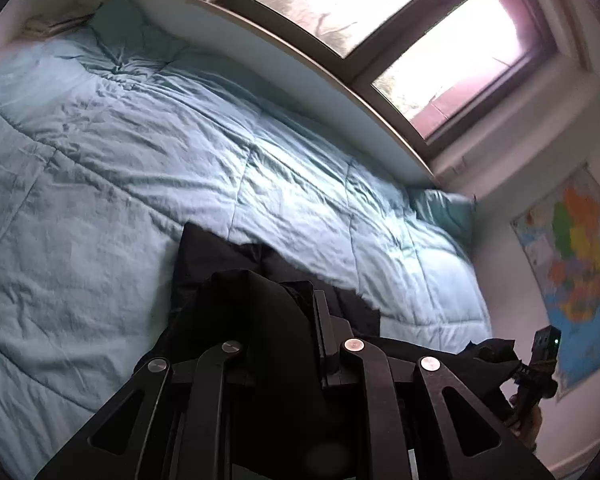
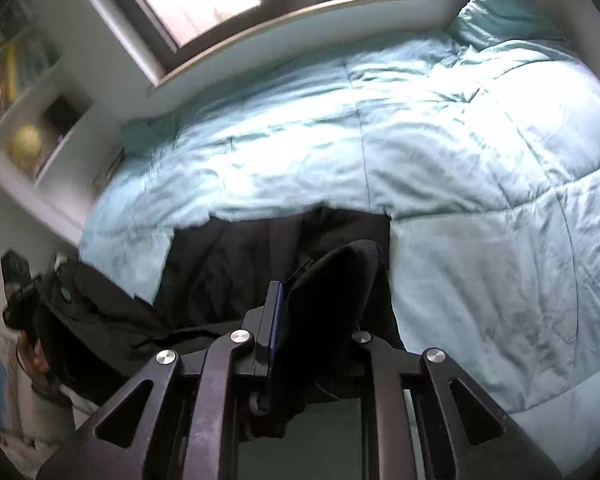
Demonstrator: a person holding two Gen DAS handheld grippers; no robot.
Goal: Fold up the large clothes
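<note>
A large black garment (image 1: 216, 256) hangs between my two grippers above the light blue quilt (image 1: 140, 152), its lower part lying on the bed. My left gripper (image 1: 296, 300) is shut on one bunched edge of it; the cloth drapes over the left finger. My right gripper (image 2: 320, 276) is shut on the other edge of the garment (image 2: 236, 256), which covers its right finger. The right gripper also shows in the left wrist view (image 1: 536, 368) at the far right. The left gripper shows in the right wrist view (image 2: 20, 292) at the far left.
The bed runs along a wall under a wide window (image 1: 380, 12) with a sill (image 1: 300, 60). Teal pillows (image 1: 444, 208) lie at both ends. A coloured map (image 1: 572, 264) hangs on one wall. White shelves (image 2: 32, 92) with books stand at the other end.
</note>
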